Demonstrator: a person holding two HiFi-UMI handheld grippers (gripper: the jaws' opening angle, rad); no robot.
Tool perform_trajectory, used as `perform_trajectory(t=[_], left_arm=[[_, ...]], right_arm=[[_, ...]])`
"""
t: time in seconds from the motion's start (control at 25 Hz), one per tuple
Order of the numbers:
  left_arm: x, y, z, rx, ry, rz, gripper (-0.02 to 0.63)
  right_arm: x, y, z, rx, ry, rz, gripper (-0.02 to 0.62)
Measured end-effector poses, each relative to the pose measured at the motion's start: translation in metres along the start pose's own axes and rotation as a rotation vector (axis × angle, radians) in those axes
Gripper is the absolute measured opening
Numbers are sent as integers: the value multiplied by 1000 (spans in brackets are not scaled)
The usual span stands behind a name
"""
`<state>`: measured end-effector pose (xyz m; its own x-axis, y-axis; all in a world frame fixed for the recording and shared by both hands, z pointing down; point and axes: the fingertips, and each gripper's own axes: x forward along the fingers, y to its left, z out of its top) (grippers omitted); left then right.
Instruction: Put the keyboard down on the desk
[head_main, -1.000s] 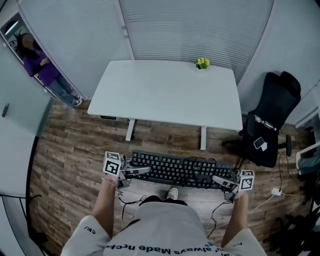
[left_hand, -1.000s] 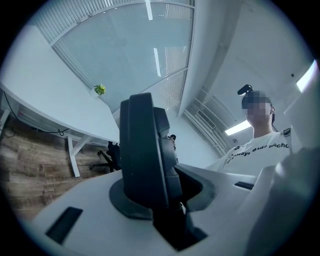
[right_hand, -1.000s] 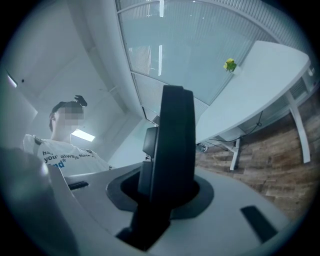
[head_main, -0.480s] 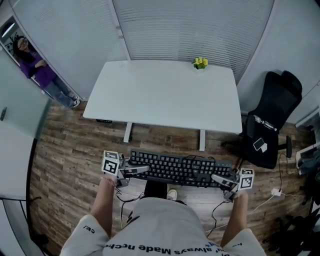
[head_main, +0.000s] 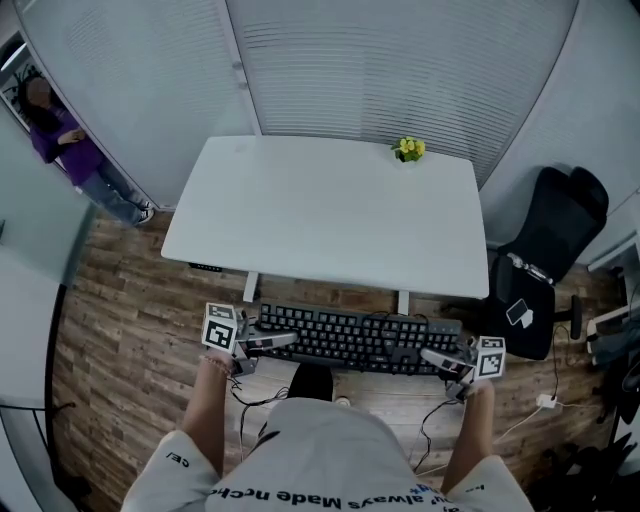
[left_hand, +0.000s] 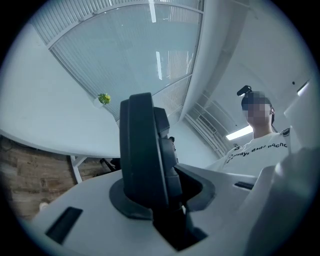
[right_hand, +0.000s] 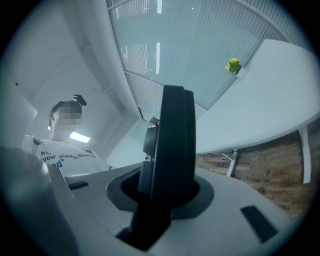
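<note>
A black keyboard (head_main: 355, 336) hangs level in the air in front of the white desk (head_main: 330, 210), just short of its near edge. My left gripper (head_main: 272, 342) is shut on the keyboard's left end, and my right gripper (head_main: 437, 357) is shut on its right end. In the left gripper view the keyboard (left_hand: 142, 150) stands edge-on between the jaws, filling the gap. The right gripper view shows the same keyboard (right_hand: 172, 145) edge-on, clamped in the jaws. The desk (right_hand: 260, 105) lies ahead and above the keyboard's level there.
A small yellow-green plant (head_main: 406, 149) stands at the desk's far edge. A black office chair (head_main: 545, 270) sits to the right of the desk. Cables (head_main: 530, 412) trail on the wooden floor at right. Another person (head_main: 60, 130) stands behind glass at far left.
The desk has come closer and its near edge now sits right by the keyboard. Both grippers keep the same hold on the keyboard's ends.
</note>
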<state>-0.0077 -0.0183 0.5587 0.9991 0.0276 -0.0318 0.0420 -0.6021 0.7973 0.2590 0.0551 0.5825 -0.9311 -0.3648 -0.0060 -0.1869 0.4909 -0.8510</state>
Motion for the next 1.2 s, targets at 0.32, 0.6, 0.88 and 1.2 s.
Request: perform_trajectory(t=[0.32,0.6,0.88,1.2], left_arm=[[-17,45,62,-7,-6,-7,130],[-35,86,115,-24,-12,-3,130],[-43,133,160,-50,-9,0,130],[-47,181,199,-80,-5,0,131]], right_arm=[[43,-31,58,10,8,-11,120],[84,-61,109,23,13,-14,120],[114,-98,153,46,15,-33,121],[138,-135,193,57,16,-58,124]])
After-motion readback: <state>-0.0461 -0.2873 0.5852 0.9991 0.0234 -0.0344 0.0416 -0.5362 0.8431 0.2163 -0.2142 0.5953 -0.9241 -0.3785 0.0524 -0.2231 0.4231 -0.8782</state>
